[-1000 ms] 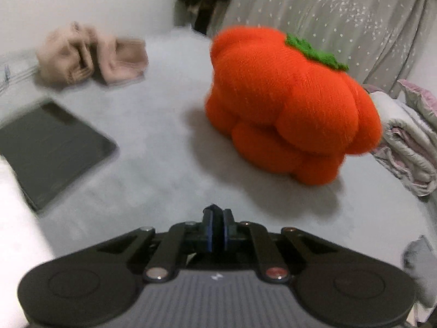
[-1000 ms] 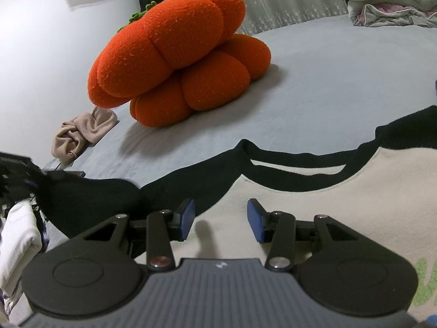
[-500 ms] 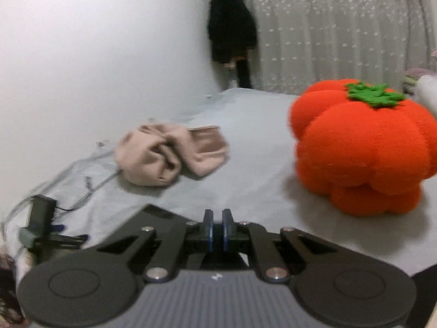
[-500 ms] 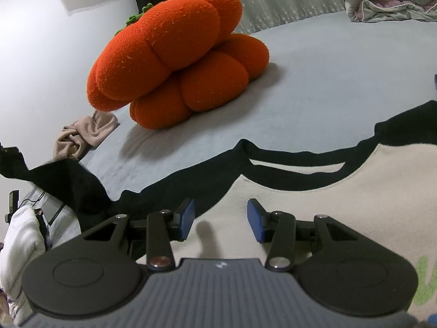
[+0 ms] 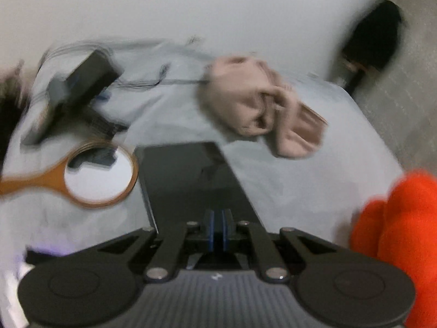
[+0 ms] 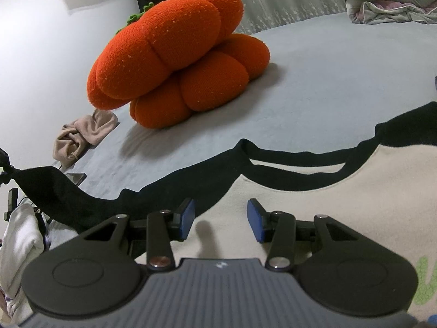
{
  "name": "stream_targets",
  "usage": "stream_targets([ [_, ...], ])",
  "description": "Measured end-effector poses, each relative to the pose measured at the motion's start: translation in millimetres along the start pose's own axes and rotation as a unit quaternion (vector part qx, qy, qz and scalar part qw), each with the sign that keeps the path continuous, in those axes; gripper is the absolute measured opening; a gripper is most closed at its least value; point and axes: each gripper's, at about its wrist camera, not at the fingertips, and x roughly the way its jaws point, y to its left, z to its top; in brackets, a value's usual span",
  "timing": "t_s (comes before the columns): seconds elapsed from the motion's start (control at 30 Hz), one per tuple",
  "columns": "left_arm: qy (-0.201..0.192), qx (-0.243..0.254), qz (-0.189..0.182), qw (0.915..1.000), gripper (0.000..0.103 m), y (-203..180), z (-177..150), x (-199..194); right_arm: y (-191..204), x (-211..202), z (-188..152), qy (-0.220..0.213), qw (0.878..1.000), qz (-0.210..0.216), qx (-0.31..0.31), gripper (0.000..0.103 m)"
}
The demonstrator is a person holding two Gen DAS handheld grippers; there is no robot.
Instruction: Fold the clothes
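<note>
On a grey bed, the cream-and-black sweatshirt [image 6: 341, 191] is lying spread and unfolded beneath the released right gripper [image 6: 220, 222]; the clenched left gripper [image 5: 217, 229] is pulling its black sleeve [image 6: 54, 188] out leftward.

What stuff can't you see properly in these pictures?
- Sweater: right wrist view; its lower part is hidden behind the right gripper, and its right side is cut off by the edge.
- Sleeve: its end runs off the left edge.
- Black device: left wrist view; too blurred to name.
- Left gripper: shut; whether any cloth is pinched doesn't show.
</note>
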Motion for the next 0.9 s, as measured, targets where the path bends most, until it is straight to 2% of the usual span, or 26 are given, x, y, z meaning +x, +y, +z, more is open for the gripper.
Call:
stream_targets([
  [0.1,0.023,-0.074,0.018,0.9969,0.005,11.2,7.6,18.4,0.5,-0.2,-0.4,0.0,1.0,-0.001,-0.003,0.047],
  [0.17,0.022,-0.106,0.027,0.9937,0.0,16.2,10.9,30.3,1.2,-0.1,-0.8,0.0,1.0,-0.003,-0.006,0.047],
  [0.23,0.011,-0.125,0.026,0.9918,0.0,19.8,13.6,37.4,1.7,0.3,-1.1,0.0,1.0,-0.004,-0.009,0.047],
  [0.33,0.02,-0.141,-0.002,0.9898,0.01,24.6,16.8,47.1,2.2,0.5,-1.4,-0.001,1.0,-0.005,-0.011,0.047],
  [0.4,0.028,-0.121,-0.016,0.9922,0.031,21.6,12.9,48.1,2.3,0.4,-1.6,-0.001,1.0,-0.005,-0.011,0.047],
  [0.47,0.029,-0.086,-0.026,0.9955,0.035,15.8,6.5,46.0,2.6,0.6,-1.7,-0.001,1.0,-0.005,-0.012,0.047],
  [0.53,0.013,-0.036,-0.034,0.9987,0.04,6.0,-7.2,38.7,3.5,0.9,-1.8,-0.002,1.0,-0.006,-0.014,0.047],
  [0.6,-0.004,0.008,-0.047,0.9989,0.049,-3.5,-24.8,30.7,4.0,1.3,-1.9,-0.002,1.0,-0.007,-0.016,0.047],
  [0.67,-0.019,0.047,-0.061,0.9969,0.053,-13.8,-44.2,23.4,4.1,1.5,-1.9,-0.003,1.0,-0.007,-0.017,0.047],
  [0.73,-0.026,0.089,-0.079,0.9925,0.056,-26.1,-63.8,17.7,4.1,1.6,-1.9,-0.003,1.0,-0.007,-0.017,0.047],
  [0.8,-0.029,0.133,-0.097,0.9859,0.063,-38.5,-82.3,12.8,4.3,1.9,-1.8,-0.003,1.0,-0.007,-0.018,0.047],
  [0.9,-0.012,0.225,-0.121,0.9668,0.065,-59.1,-108.2,10.8,4.4,2.1,-1.7,-0.002,1.0,-0.007,-0.02,0.048],
])
